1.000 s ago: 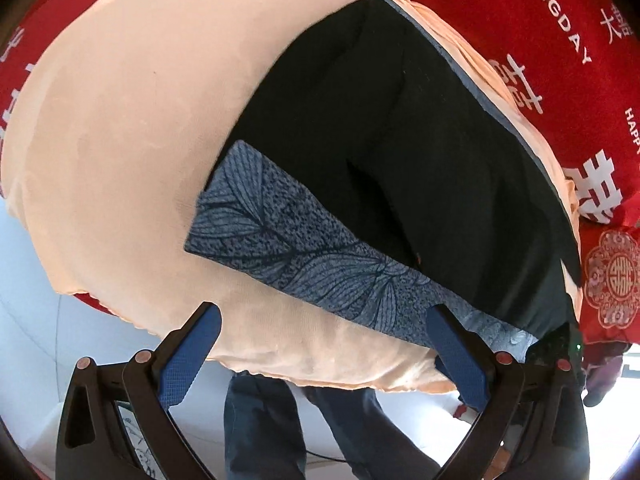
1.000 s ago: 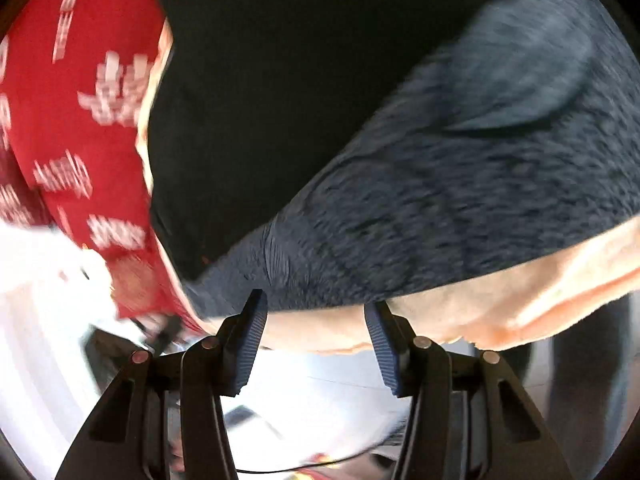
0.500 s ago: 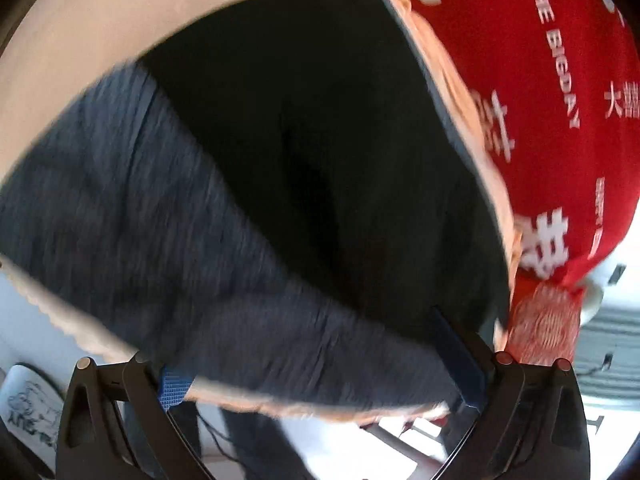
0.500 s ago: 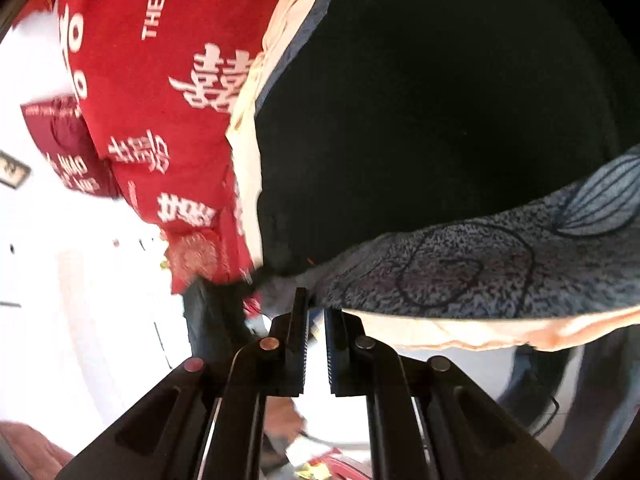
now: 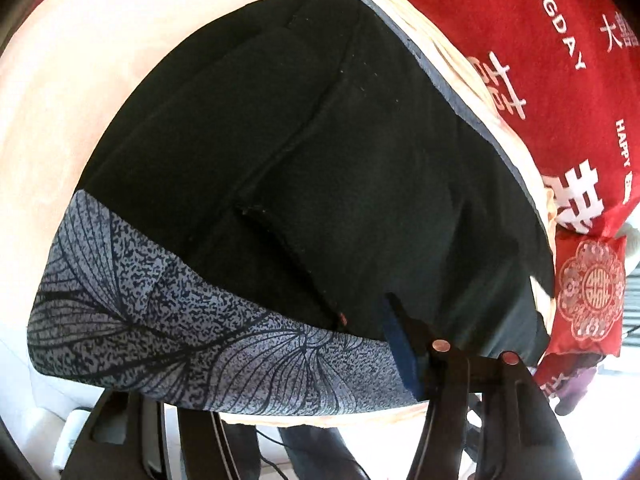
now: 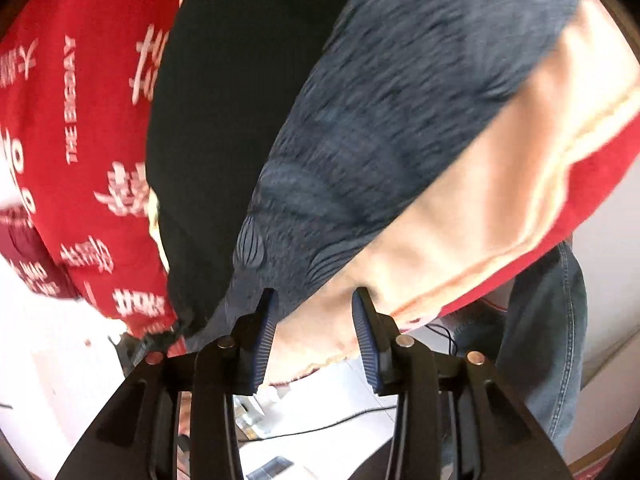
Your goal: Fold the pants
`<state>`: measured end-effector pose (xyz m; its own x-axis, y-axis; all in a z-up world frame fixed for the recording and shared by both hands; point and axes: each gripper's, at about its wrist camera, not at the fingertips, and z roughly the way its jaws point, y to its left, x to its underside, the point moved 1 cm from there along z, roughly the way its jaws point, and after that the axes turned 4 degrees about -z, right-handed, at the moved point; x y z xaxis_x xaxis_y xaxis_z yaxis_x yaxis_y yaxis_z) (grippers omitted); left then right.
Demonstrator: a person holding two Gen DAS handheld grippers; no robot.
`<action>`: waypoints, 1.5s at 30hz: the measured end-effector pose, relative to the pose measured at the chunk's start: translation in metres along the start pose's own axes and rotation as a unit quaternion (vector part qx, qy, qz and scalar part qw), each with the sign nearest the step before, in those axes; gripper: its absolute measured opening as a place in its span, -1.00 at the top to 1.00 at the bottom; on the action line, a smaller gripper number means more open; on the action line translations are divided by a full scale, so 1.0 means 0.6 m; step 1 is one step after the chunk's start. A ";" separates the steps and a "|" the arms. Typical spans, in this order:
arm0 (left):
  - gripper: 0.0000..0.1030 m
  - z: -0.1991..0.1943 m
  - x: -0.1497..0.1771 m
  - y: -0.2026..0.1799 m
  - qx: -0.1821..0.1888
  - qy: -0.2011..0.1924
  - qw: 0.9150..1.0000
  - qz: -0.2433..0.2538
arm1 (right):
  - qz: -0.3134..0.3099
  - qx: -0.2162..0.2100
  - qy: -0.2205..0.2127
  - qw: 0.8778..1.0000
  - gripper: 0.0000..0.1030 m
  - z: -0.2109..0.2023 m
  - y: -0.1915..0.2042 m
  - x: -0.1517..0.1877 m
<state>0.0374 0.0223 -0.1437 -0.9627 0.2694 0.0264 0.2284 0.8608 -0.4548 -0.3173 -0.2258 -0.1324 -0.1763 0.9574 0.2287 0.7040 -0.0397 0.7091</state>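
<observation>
Now pants (image 5: 320,168) lie centre frame; left gripper (image 5: 256,376) straddles patterned hem, pinch unconfirmed; right gripper (image 6: 316,320) spread, empty. Hem slip likely if lifted one-sided.

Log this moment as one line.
pants: spread on peach cloth | left tool: open, one finger hidden behind leaf-print band | right tool: open, at cloth edge, view blurred

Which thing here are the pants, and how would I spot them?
Find the red cloth with white lettering, then the peach sheet over it. The pants lie on that sheet: black, the only dark item, with a grey leaf-print band along the near edge.
</observation>
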 end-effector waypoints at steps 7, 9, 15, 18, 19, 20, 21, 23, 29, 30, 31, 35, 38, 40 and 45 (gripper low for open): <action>-0.19 -0.006 0.011 -0.005 -0.019 0.018 0.999 0.032 | 0.032 -0.049 -0.034 0.998 0.94 -0.014 -0.004 -0.010; 0.04 -0.008 0.009 -0.011 -0.031 0.014 0.999 0.035 | 0.009 -0.039 -0.039 0.998 0.94 -0.029 0.024 -0.015; 0.50 -0.043 -0.003 -0.008 -0.030 0.012 0.999 0.006 | -0.086 -0.005 -0.019 0.996 0.94 -0.058 0.137 -0.072; 0.50 -0.084 -0.021 -0.038 -0.012 -0.012 1.000 -0.005 | -0.126 0.007 -0.007 0.992 0.94 -0.066 0.203 -0.111; 0.50 -0.097 -0.029 -0.052 -0.008 -0.023 1.000 -0.003 | -0.139 0.008 -0.006 0.990 0.94 -0.069 0.227 -0.121; 0.50 -0.106 -0.038 -0.067 -0.005 -0.033 0.999 0.000 | -0.153 0.009 -0.005 0.988 0.94 -0.073 0.245 -0.138; 0.50 -0.114 -0.049 -0.080 -0.003 -0.044 0.999 0.003 | -0.167 0.010 -0.004 0.986 0.94 -0.076 0.267 -0.163; 0.50 -0.125 -0.086 -0.120 0.004 -0.069 0.998 0.007 | -0.190 0.009 -0.001 0.982 0.94 -0.071 0.312 -0.208; 0.50 -0.072 -0.239 -0.208 -0.030 -0.118 0.992 0.037 | -0.261 0.031 0.040 0.964 0.94 0.015 0.415 -0.380; 0.49 -0.057 -0.259 -0.212 -0.042 -0.120 0.991 0.036 | -0.264 0.043 0.050 0.962 0.94 0.044 0.420 -0.409; 0.42 -0.035 -0.282 -0.215 -0.053 -0.118 0.991 0.033 | -0.264 0.055 0.059 0.961 0.94 0.068 0.421 -0.431; -0.19 0.044 -0.350 -0.198 -0.132 -0.131 0.982 0.013 | -0.246 0.102 0.087 0.960 0.94 0.157 0.390 -0.506; -0.34 0.080 -0.374 -0.196 -0.159 -0.137 0.978 0.004 | -0.228 0.117 0.100 0.961 0.93 0.196 0.364 -0.530; -0.37 0.073 -0.379 -0.210 -0.174 -0.139 0.975 0.015 | -0.225 0.117 0.106 0.961 0.89 0.192 0.365 -0.531; -0.39 -0.029 -0.368 -0.210 -0.163 -0.174 0.971 0.020 | -0.341 0.126 0.090 0.927 0.26 0.135 0.432 -0.487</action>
<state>0.2234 -0.1384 -0.0767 -0.9297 0.1931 -0.3136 0.2467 0.9587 -0.1413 -0.0276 -0.4930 -0.0692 -0.7352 0.6716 -0.0919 0.5217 0.6471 0.5559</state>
